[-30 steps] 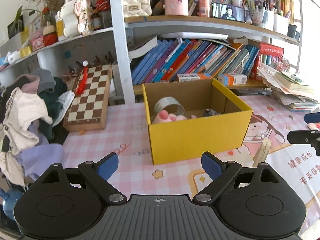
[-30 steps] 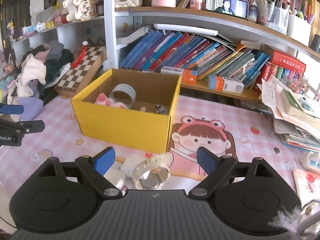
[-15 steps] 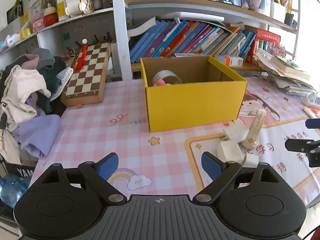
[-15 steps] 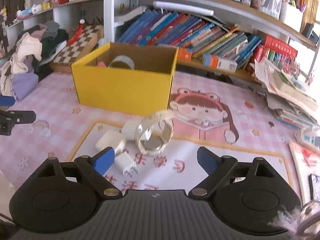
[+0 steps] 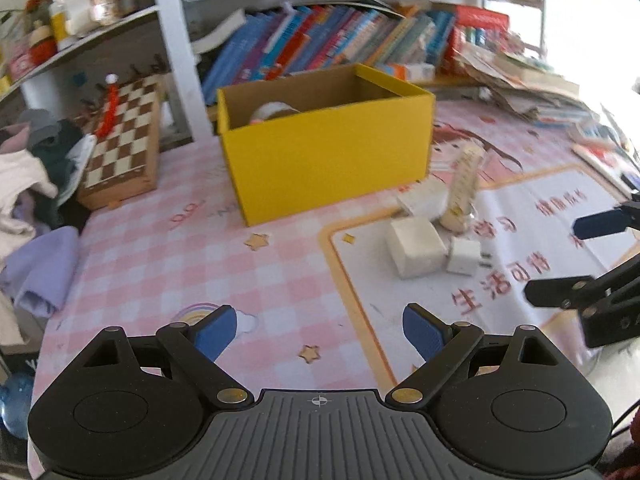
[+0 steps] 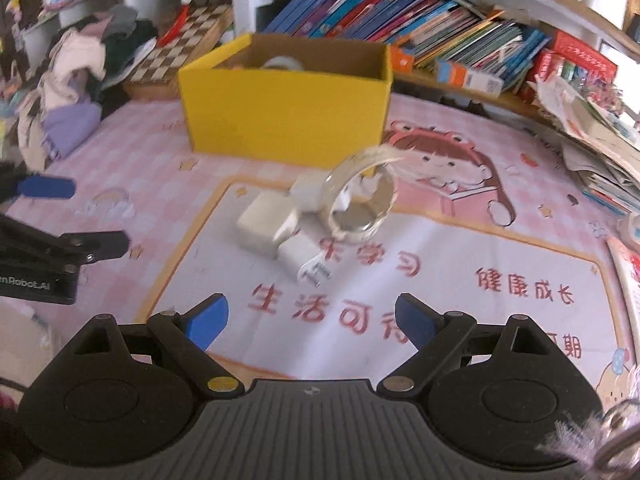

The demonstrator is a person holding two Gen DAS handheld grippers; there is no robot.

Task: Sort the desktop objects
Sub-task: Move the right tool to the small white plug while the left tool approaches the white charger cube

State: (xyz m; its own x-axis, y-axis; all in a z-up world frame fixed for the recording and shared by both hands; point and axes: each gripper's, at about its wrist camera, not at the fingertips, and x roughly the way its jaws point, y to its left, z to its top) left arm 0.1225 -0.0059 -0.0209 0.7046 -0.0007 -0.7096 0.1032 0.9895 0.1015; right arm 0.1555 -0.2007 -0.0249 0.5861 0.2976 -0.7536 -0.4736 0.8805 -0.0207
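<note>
So I hold my left gripper (image 5: 318, 330) and right gripper (image 6: 310, 320) wide open with nothing in them, because the tape ring (image 6: 360, 200) and white chargers (image 6: 266, 224) wait just beside the yellow box (image 6: 284, 120) to go in.

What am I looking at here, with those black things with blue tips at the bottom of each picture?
Those are two hand-held grippers, tools a person carries, one in each hand. Each has a camera looking forward along its two blue-padded fingers, so one picture is from the left gripper and the other from the right gripper. Both are open and hold nothing. On the pink patterned desk mat stands a yellow box, which already has some things inside. In front of it lie a clear tape roll standing on edge, a white charger block, and a small white plug adapter. Behind are shelves of books.
</note>
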